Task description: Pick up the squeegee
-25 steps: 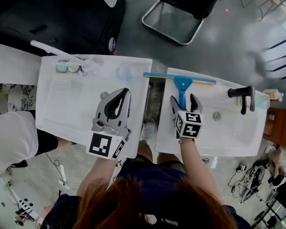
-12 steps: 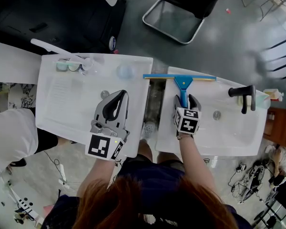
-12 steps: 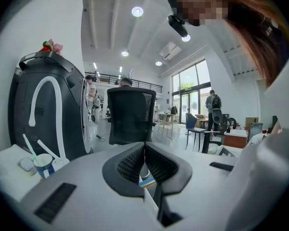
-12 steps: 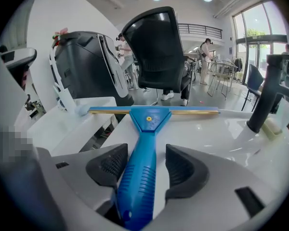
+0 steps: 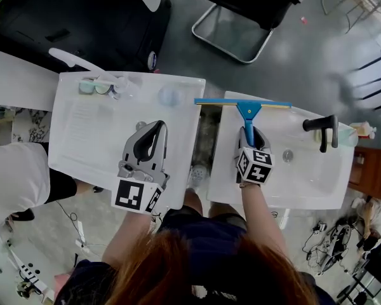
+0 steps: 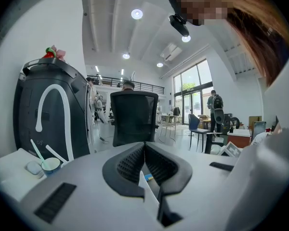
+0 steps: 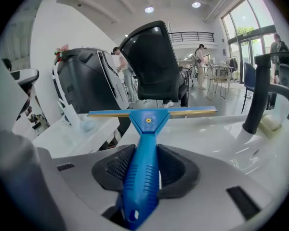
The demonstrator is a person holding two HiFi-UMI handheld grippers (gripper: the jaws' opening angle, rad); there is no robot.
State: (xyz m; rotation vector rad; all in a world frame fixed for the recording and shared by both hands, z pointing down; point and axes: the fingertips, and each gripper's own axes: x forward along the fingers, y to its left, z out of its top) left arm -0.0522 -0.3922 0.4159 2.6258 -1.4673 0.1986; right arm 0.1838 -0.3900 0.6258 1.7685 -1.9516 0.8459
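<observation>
The squeegee (image 5: 247, 114) has a blue handle and a long blue and yellow blade. Its blade lies across the far rim of the white sink (image 5: 317, 180) and juts over the gap at the left. My right gripper (image 5: 249, 133) sits over the handle, its jaws closing, and both pads touch the handle's sides. In the right gripper view the squeegee (image 7: 147, 129) runs straight out between the pads of the right gripper (image 7: 145, 153). My left gripper (image 5: 153, 129) hovers over the white counter (image 5: 82, 138), shut and holding nothing; the left gripper (image 6: 144, 146) shows its tips together.
A black tap (image 5: 324, 127) and a drain (image 5: 287, 154) are at the sink's right. Small cups and a white spoon-like tool (image 5: 92, 86) stand at the counter's far left. A black office chair (image 5: 241, 5) and a dark machine (image 5: 70, 24) stand beyond.
My right gripper slid forward along the squeegee handle and its jaws narrowed from wide open onto it. The left gripper stayed where it was.
</observation>
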